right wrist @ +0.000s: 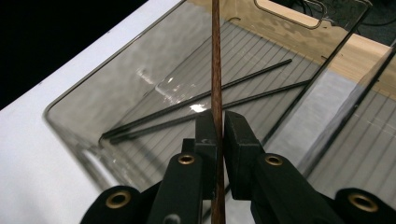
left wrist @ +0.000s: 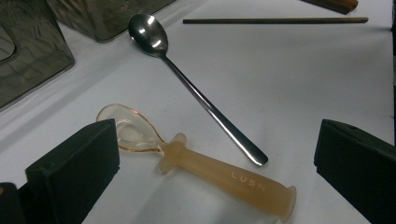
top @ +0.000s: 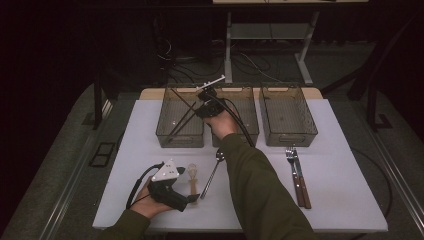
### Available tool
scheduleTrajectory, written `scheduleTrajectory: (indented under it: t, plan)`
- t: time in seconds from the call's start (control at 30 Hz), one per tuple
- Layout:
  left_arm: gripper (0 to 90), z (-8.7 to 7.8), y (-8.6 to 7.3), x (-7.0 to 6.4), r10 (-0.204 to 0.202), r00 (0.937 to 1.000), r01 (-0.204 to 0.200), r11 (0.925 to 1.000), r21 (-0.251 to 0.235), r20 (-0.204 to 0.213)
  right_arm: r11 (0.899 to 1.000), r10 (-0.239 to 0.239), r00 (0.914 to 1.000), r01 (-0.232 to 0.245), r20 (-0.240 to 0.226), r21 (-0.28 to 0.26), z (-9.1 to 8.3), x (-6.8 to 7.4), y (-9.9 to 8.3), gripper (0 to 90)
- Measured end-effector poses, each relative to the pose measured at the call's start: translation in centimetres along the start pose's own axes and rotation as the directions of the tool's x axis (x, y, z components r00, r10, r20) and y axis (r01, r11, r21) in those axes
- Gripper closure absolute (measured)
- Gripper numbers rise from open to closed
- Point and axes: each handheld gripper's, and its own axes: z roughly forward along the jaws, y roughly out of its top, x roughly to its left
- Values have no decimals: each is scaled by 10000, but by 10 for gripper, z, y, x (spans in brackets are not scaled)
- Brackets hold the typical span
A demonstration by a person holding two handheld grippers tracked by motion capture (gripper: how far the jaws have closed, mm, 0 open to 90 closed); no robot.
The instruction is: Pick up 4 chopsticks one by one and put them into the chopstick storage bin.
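The right gripper (right wrist: 219,128) pinches a brown chopstick (right wrist: 216,60) upright over the left bin (top: 170,135); the left gripper (left wrist: 215,163) gapes around a plastic spoon (left wrist: 205,170).

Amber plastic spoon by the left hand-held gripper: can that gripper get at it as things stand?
Probably yes. The left hand-held gripper has its jaws open on either side of the amber plastic spoon, with nothing between them. The metal spoon lies just beyond it, apparently apart.

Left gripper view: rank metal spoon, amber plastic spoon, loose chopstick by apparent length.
1. metal spoon and amber plastic spoon: look about alike, no ranking.
2. loose chopstick: slightly shorter in frame, but it lies farther from the camera, so its true rank is unsure.
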Motion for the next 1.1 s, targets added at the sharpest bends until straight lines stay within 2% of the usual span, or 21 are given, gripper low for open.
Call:
scheduleTrajectory:
  t: [0.2,0.4,0.47,0.53,0.73,0.8,0.83,0.93,1.1]
  plan:
    - [0,0,0,0,-19,10000,20,10000,-59,55,9987,459,9984,-466,321,207,20,-1,8,840]
    - [0,0,1,0,-20,10000,20,10000,-42,92,9968,700,9968,-714,389,371,36,1,13,840]
    - [0,-1,1,0,-8,10000,8,10000,-41,84,9972,600,9974,-617,401,426,40,3,14,840]
    - [0,-1,1,1,12,10000,-11,10000,-54,82,9963,707,9964,-728,466,460,43,5,14,840]
    - [0,-1,1,0,40,10000,-40,10000,-65,87,9974,467,9983,-485,335,526,51,14,14,828]
    - [0,-1,1,0,50,10000,-50,10000,-49,86,9985,362,9988,-375,325,407,49,15,15,737]
    - [0,-1,1,0,41,10000,-40,10000,-48,88,9983,461,9983,-473,368,332,48,15,15,710]
    - [0,-1,1,0,13,10000,-12,9999,-104,69,9993,335,9992,-338,226,154,41,14,17,629]
    - [0,-3,1,1,59,10000,-59,9999,-123,33,9999,-131,9995,132,-281,25,30,15,15,504]
